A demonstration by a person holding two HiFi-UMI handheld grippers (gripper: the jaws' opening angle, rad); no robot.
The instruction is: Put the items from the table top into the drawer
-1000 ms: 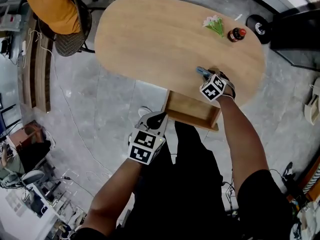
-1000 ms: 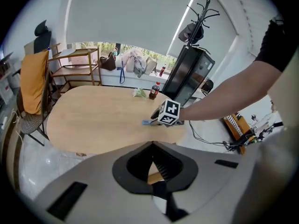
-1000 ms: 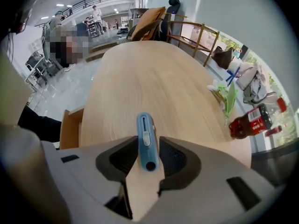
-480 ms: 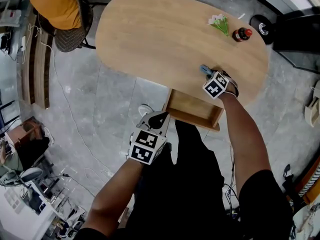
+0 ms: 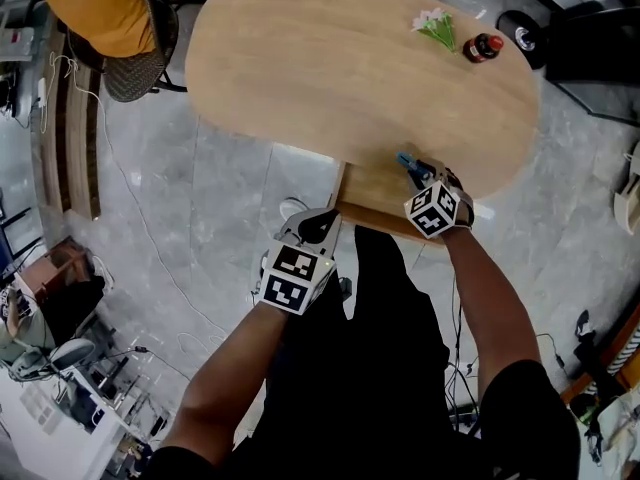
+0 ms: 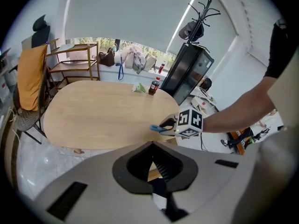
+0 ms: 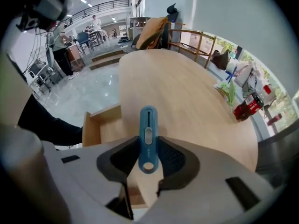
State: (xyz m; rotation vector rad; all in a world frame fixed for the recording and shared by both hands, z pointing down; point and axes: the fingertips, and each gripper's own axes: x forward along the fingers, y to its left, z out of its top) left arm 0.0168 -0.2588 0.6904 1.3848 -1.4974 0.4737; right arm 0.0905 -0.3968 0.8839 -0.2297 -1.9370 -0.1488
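My right gripper [image 7: 148, 158] is shut on a blue box cutter [image 7: 148, 133], which sticks out past the jaws and hangs over the wooden table's [image 5: 330, 78] near edge. In the head view that gripper [image 5: 414, 168] is just above the open wooden drawer [image 5: 372, 216], seen at left in the right gripper view as drawer [image 7: 103, 125]. A red-capped bottle [image 5: 481, 47] and a small bunch of flowers [image 5: 436, 25] lie at the table's far right end. My left gripper [image 5: 318, 226] hangs shut and empty beside the drawer's left side, below table level.
A chair with an orange cloth [image 5: 100, 18] stands beyond the table's left end. A black cabinet [image 5: 590, 48] stands at the far right. Grey floor with cables surrounds the table. The person's legs are right below the drawer.
The right gripper has carried the blue cutter back from the table top to the near edge over the drawer. The left gripper has stayed put.
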